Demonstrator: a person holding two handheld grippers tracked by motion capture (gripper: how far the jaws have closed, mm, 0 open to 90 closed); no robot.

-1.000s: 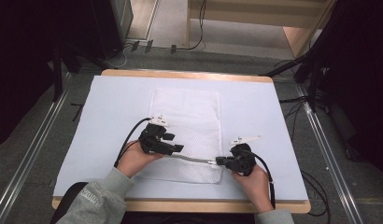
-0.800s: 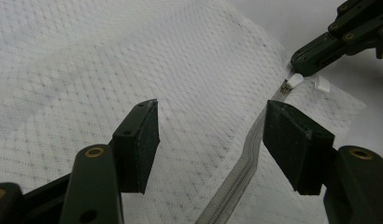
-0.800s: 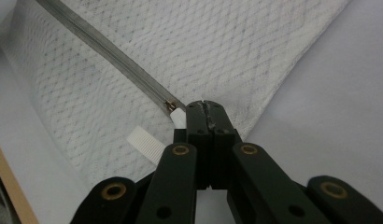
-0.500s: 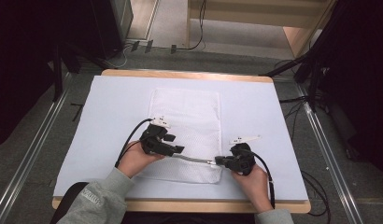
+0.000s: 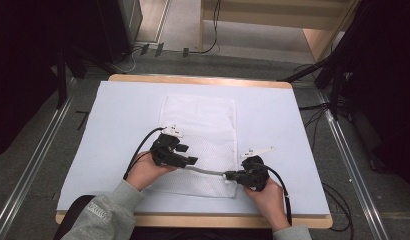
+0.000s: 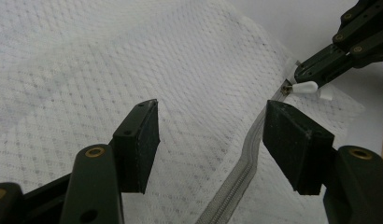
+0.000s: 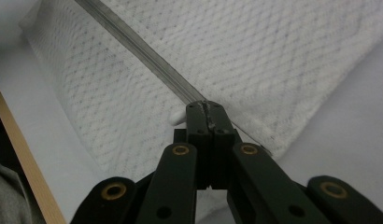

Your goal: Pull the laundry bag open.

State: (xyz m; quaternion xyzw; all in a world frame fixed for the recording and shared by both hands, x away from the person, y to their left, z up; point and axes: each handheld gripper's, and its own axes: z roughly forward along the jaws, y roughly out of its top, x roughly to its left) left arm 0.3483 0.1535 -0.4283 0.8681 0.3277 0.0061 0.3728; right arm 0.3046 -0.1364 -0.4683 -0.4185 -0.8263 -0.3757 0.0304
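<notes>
Lying flat in the middle of the pale blue-white table cover [image 5: 118, 115], a white mesh laundry bag of netted fabric [image 5: 200, 127] has its grey zipper [image 5: 205, 171] running along the edge nearest the person. From where I stand the zipper line bows slightly between the two tools.

At the right end of that zipper, the right gripper [image 5: 232, 175] has its black jaws pressed together on the small white zipper pull [image 6: 305, 87], which sits at the near right corner of the bag. In the right gripper view the closed jaws meet right over the grey zipper track [image 7: 147, 58], with a bit of the white pull peeking out beside them. I cannot tell from that view alone how much of the pull is inside the pinch, but in the left gripper view the tab sticks out of the clamped tips.

Over the left part of the zipper, the left gripper [image 5: 189, 161] has its jaws spread wide. In the left gripper view its two pads straddle the mesh and the zipper track [image 6: 236, 186] without pressing on either.

Both of the person's hands rest low over the table, grey sleeves [image 5: 105, 212] at the near edge.
</notes>
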